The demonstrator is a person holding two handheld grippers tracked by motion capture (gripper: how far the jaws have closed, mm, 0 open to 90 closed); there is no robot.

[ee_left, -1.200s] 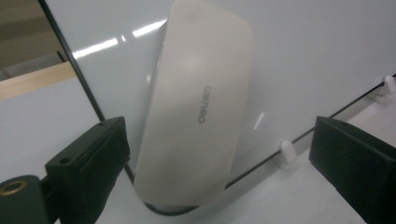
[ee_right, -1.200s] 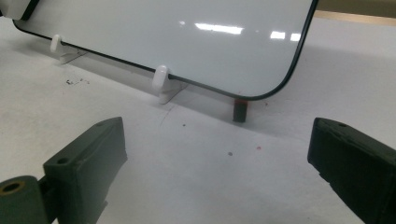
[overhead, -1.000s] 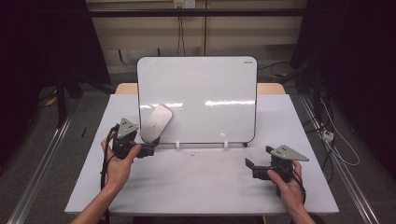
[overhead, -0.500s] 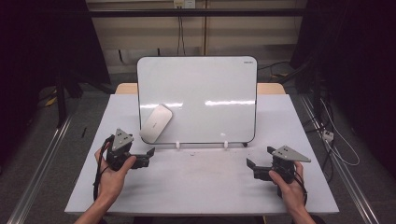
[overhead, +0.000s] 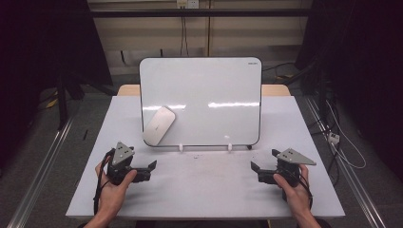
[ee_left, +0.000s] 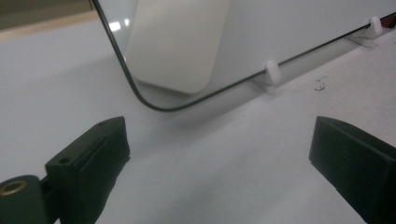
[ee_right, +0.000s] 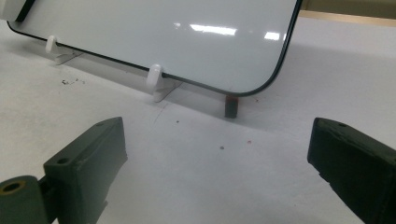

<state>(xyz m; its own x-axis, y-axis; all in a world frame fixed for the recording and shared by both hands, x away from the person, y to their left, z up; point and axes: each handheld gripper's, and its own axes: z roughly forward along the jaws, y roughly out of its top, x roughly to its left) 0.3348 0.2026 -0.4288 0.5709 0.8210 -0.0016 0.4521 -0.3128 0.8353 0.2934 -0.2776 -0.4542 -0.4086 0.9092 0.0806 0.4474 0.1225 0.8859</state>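
Whiteboard with eraser at its 7 o'clock corner is flanked by left gripper and right gripper, both held wide open and empty.

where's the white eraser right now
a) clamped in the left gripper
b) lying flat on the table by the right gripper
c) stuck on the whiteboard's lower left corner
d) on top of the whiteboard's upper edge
c: the white eraser sits on the face of the whiteboard near its lower left corner, apart from the open left gripper below it.

Table bright, surroundings dark; glare streaks on whiteboard; near fingers blurred.
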